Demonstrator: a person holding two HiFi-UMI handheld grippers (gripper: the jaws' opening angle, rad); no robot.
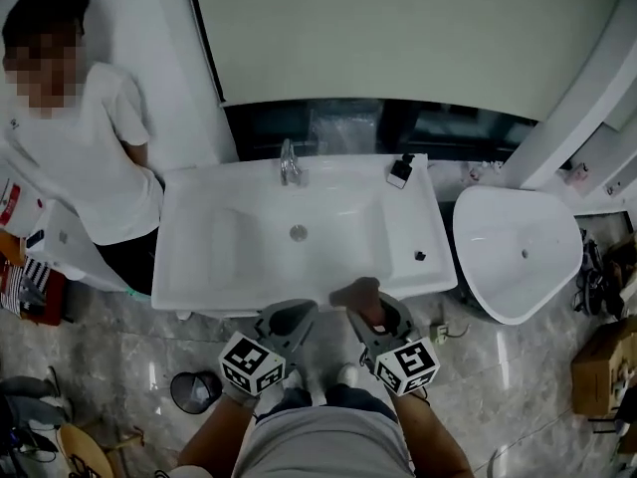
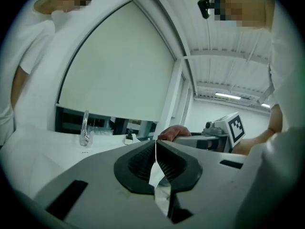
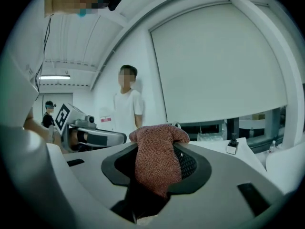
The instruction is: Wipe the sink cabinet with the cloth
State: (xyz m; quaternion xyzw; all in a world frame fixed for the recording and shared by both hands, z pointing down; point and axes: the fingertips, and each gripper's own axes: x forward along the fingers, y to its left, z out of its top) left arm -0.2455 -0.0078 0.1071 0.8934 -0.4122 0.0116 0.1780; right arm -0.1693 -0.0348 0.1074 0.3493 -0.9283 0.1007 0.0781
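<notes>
The white sink cabinet (image 1: 209,257) stands in front of me, with a chrome tap (image 1: 289,163) at its back edge. My right gripper (image 1: 378,312) is shut on a reddish-brown cloth (image 3: 157,159), which sticks out past the jaws at the cabinet's front edge (image 1: 360,291). My left gripper (image 1: 289,317) is shut with nothing in it, its jaws pressed together just left of the right one. From the left gripper view the cloth (image 2: 174,130) and the right gripper show to the right, the tap (image 2: 85,129) to the left.
A person in a white shirt (image 1: 85,157) stands at the cabinet's left end. A small dark bottle (image 1: 400,170) sits at the back right of the countertop. A white tub-shaped basin (image 1: 518,252) stands to the right; a cardboard box (image 1: 602,366) lies on the marble floor.
</notes>
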